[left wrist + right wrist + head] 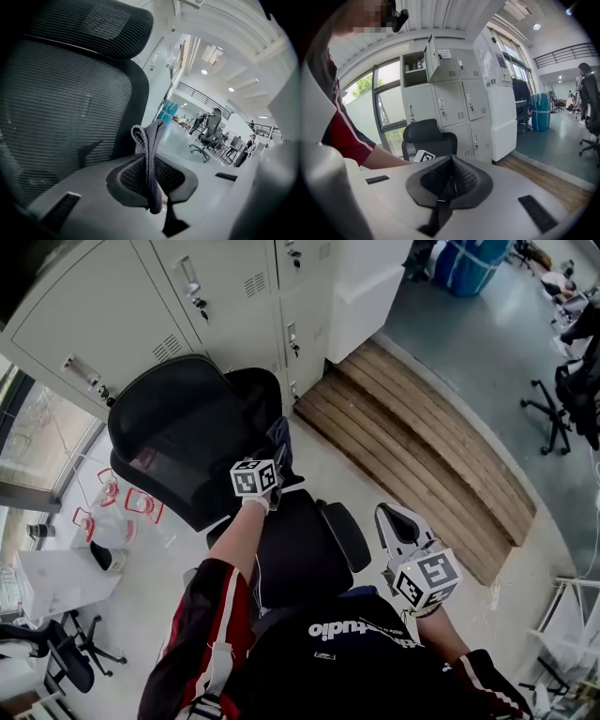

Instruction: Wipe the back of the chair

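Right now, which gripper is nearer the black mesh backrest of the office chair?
Left. The left gripper, shut on a folded grey cloth, is at the edge of the black mesh backrest. The right gripper, shut and empty, is farther back, beside the seat.

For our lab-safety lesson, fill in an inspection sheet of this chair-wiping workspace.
Surface: mesh chair back, upright in front of lockers.
Job's things: grey cloth, folded, near the back's edge; contact unclear.
Clutter: red-trimmed clear items on floor, kind unclear.
Claws: left claw shut on cloth; right claw shut, empty.
Cables: nothing seen.
Surroundings: wooden platform, other office chairs.
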The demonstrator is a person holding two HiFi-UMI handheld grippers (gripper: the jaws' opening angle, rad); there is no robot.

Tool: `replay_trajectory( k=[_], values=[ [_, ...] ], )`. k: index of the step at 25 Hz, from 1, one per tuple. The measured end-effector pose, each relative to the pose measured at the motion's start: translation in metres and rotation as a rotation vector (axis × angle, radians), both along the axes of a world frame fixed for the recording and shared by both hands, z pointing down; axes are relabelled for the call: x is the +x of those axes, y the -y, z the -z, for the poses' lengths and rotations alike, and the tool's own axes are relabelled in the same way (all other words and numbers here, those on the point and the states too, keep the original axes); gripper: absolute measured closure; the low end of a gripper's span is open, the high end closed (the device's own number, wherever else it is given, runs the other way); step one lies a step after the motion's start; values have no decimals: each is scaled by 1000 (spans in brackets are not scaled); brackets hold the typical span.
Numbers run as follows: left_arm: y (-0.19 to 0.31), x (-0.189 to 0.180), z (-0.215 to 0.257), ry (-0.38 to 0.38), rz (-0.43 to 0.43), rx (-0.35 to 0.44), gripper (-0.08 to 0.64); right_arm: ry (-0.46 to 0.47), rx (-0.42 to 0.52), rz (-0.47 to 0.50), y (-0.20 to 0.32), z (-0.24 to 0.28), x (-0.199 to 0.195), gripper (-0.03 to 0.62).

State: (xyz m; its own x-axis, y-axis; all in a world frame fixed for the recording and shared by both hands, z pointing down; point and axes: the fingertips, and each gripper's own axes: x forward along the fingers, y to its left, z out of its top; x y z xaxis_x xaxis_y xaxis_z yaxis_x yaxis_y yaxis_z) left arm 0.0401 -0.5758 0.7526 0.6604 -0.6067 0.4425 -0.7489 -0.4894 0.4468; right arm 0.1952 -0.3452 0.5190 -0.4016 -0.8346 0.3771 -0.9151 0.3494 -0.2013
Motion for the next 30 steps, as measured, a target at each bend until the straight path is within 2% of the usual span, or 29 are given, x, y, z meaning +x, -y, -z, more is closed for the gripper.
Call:
replay_trajectory(
  k=[8, 15, 22, 30],
  values=[
    [-10, -39, 1, 27, 50, -6, 506, 9, -2, 27, -4, 4, -17, 578],
    [-25, -98, 1, 55, 118, -4, 506, 6, 0, 85, -9, 9, -52, 578],
    [-42, -174, 7, 69, 197, -3, 506, 3, 5, 148, -15, 16, -102, 578],
    [-69, -288, 6, 104, 311, -13, 506, 8, 8, 215, -27, 19, -166, 578]
  ],
)
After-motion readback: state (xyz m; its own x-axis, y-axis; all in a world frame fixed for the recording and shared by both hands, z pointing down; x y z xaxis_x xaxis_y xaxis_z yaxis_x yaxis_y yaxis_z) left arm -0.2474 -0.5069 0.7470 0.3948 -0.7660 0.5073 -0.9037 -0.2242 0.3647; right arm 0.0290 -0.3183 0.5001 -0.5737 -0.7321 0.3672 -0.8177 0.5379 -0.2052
